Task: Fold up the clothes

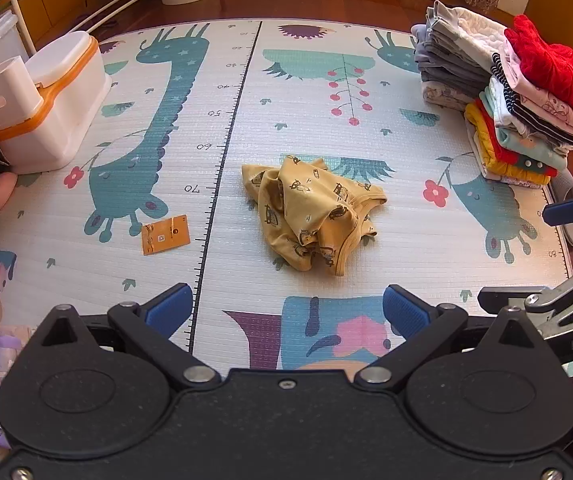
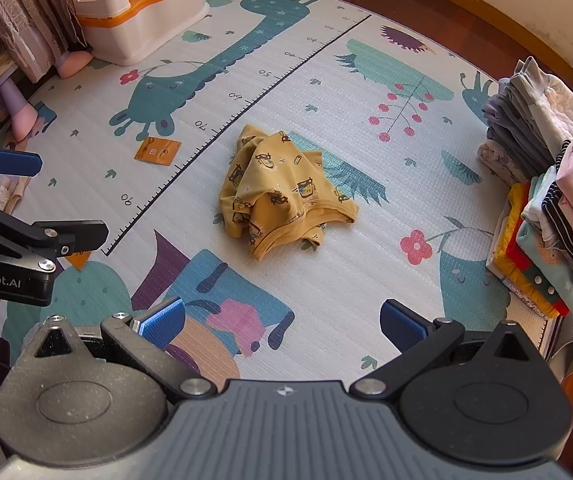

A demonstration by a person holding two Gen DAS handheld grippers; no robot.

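The crumpled yellow printed garment (image 1: 312,216) lies mid play mat (image 1: 226,80), well apart from the folded stacks (image 1: 526,120); left gripper (image 1: 286,314) and right gripper (image 2: 282,324) hover wide, empty, likely ready to spread it

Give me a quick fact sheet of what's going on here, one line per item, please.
surface: play mat printed with animals and a ruler strip
garment to fold: yellow printed garment, crumpled in a heap mid-mat, untouched
left gripper: open, holding nothing, short of the garment
right gripper: open, holding nothing, short of the garment
done pile: folded clothes stack at the mat's right edge, red item on top
other items: orange card lying flat left of the ruler strip; white and orange bin at the far left
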